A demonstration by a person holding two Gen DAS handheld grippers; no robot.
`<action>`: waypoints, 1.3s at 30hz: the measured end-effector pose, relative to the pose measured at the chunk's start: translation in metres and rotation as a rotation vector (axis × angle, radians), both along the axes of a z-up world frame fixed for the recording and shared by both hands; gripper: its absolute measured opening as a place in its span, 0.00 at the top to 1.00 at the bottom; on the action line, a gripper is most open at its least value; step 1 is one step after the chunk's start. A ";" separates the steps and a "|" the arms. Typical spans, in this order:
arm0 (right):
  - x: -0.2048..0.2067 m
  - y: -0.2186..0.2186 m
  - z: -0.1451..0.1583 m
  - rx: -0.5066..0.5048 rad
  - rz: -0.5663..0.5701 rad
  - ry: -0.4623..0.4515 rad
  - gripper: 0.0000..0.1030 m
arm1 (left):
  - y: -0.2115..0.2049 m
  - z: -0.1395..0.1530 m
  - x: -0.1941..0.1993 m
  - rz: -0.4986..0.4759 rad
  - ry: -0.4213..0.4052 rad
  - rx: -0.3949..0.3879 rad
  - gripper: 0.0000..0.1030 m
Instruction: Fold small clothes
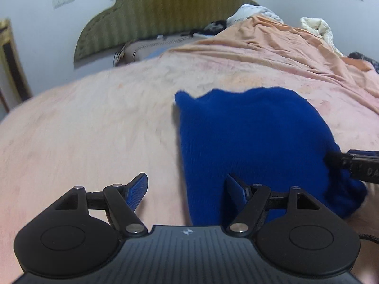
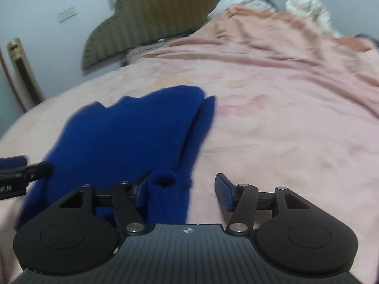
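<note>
A dark blue knitted garment point(image 1: 248, 137) lies folded over on the pink bed sheet point(image 1: 94, 130). My left gripper point(image 1: 187, 191) is open at the garment's near left corner, with its right finger over the cloth and its left finger over bare sheet. In the right wrist view the same garment point(image 2: 123, 137) lies to the left, one narrow part along its right side. My right gripper point(image 2: 182, 191) is open at the near right corner and its pads do not press on the cloth. Each view shows a finger of the other gripper point(image 1: 341, 161) point(image 2: 35, 169) at the garment's side edge.
An olive-green padded headboard point(image 1: 161, 11) stands at the far end of the bed. A peach blanket point(image 1: 284, 40) and white bedding point(image 1: 317, 26) are bunched at the far right. A gold-coloured stand point(image 2: 21, 71) is by the wall on the left.
</note>
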State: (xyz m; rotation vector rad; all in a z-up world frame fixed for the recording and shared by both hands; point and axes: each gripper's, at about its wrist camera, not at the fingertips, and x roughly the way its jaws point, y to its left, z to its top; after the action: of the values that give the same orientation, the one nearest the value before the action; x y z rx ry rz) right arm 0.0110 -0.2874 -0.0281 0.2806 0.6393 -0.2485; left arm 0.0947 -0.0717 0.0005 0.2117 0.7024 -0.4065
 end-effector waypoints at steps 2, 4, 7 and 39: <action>-0.013 0.008 0.011 -0.032 -0.029 -0.021 0.38 | 0.007 0.004 -0.009 0.029 0.036 -0.030 0.29; -0.028 0.017 0.020 -0.087 -0.048 -0.046 0.34 | 0.009 0.005 -0.016 0.052 0.061 -0.035 0.29; -0.044 0.031 0.026 -0.120 -0.010 -0.070 0.26 | 0.008 0.000 -0.026 0.069 0.097 -0.024 0.29; -0.108 0.087 0.019 -0.119 0.135 -0.019 0.05 | 0.013 -0.018 -0.072 0.136 0.116 0.076 0.22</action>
State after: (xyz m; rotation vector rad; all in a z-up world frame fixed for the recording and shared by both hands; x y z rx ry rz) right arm -0.0965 -0.2009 -0.0094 0.1244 0.6190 -0.1537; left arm 0.0225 -0.0584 -0.0172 0.2122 0.8426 -0.2641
